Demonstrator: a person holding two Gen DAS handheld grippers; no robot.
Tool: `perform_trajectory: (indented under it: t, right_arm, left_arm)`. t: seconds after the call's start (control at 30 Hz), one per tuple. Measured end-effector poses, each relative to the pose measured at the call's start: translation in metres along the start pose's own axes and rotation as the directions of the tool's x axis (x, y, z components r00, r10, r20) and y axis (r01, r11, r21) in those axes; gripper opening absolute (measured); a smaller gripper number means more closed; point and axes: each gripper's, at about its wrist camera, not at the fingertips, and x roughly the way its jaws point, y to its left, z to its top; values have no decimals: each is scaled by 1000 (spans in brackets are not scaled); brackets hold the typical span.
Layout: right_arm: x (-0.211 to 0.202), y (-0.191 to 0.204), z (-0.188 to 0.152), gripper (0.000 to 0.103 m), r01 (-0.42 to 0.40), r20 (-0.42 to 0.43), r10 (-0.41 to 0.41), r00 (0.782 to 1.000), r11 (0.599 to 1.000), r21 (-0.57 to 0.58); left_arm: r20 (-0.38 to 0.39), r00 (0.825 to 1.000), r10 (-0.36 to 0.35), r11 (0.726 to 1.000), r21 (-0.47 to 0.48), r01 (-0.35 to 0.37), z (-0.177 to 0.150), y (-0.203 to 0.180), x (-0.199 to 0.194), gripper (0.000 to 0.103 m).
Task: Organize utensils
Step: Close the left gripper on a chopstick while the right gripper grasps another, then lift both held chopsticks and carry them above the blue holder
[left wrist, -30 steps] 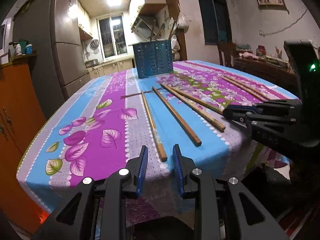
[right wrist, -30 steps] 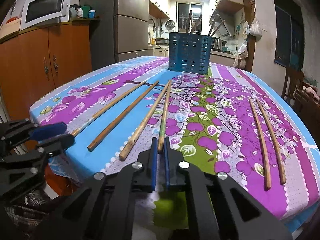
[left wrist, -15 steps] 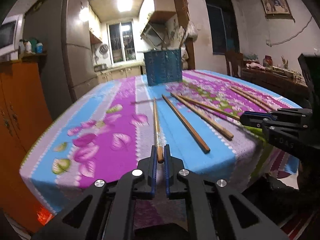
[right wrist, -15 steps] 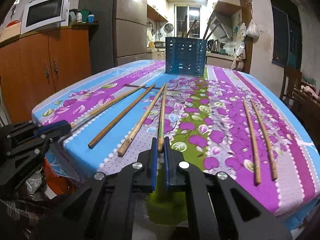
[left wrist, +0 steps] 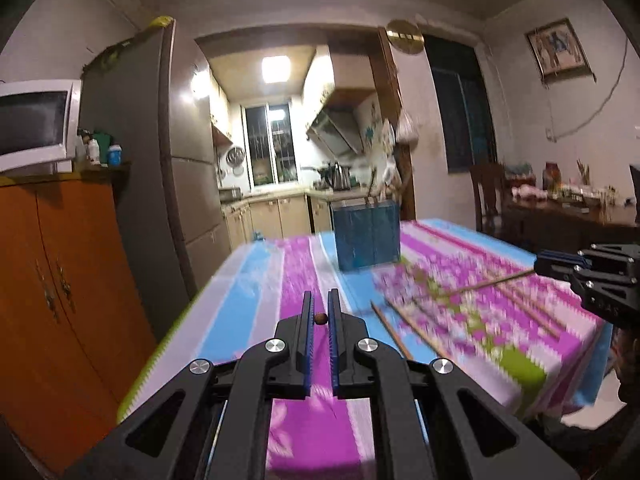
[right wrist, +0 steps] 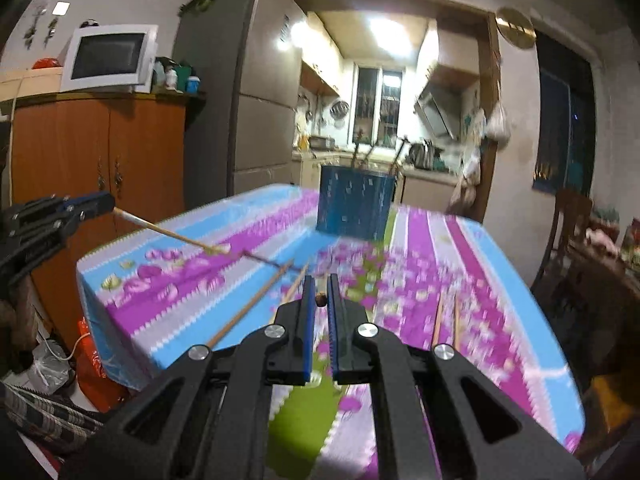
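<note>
My left gripper (left wrist: 320, 300) is shut on a wooden chopstick (left wrist: 320, 319), which I see end-on between the blue pads. From the right wrist view that left gripper (right wrist: 106, 202) holds the chopstick (right wrist: 172, 232) raised, slanting down toward the cloth. My right gripper (right wrist: 319, 284) is shut on another chopstick (right wrist: 320, 300), also end-on. In the left wrist view the right gripper (left wrist: 538, 263) carries its chopstick (left wrist: 492, 282) above the table. The blue slotted utensil holder (right wrist: 354, 208) stands at the far end of the table, with utensils sticking out. Loose chopsticks (right wrist: 248, 308) lie on the floral tablecloth (right wrist: 492, 280).
Two more chopsticks (right wrist: 440, 316) lie side by side on the right of the cloth. An orange cabinet (right wrist: 100, 148) with a microwave (right wrist: 110, 58) stands left of the table, beside a grey fridge (right wrist: 260, 92). A wooden chair (right wrist: 568, 232) and a cluttered side table (left wrist: 568, 208) are to the right.
The left gripper closed on a chopstick that lay on the cloth. Both grippers then rose from the table edge, each lifting its chopstick, and the view tipped up toward the kitchen.
</note>
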Motion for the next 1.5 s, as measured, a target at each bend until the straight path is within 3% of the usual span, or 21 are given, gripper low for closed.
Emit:
perform_trajectory:
  t: [0.27, 0.6, 1.13, 1.5]
  right_arm:
    - [0, -18, 46, 4, -8, 76, 10, 997, 999, -34]
    - [29, -58, 96, 4, -115, 22, 114, 993, 991, 71]
    - [47, -66, 116, 4, -137, 21, 136, 991, 986, 96]
    - [62, -74, 134, 4, -176, 6, 176, 984, 977, 118]
  left_arm:
    - [44, 998, -53, 997, -61, 56, 60, 29, 9, 8]
    - [21, 989, -145, 983, -113, 146, 112, 51, 48, 8]
    - [15, 983, -184, 978, -98, 184, 131, 50, 95, 8]
    - [30, 967, -253, 963, -92, 255, 155, 37, 126, 8]
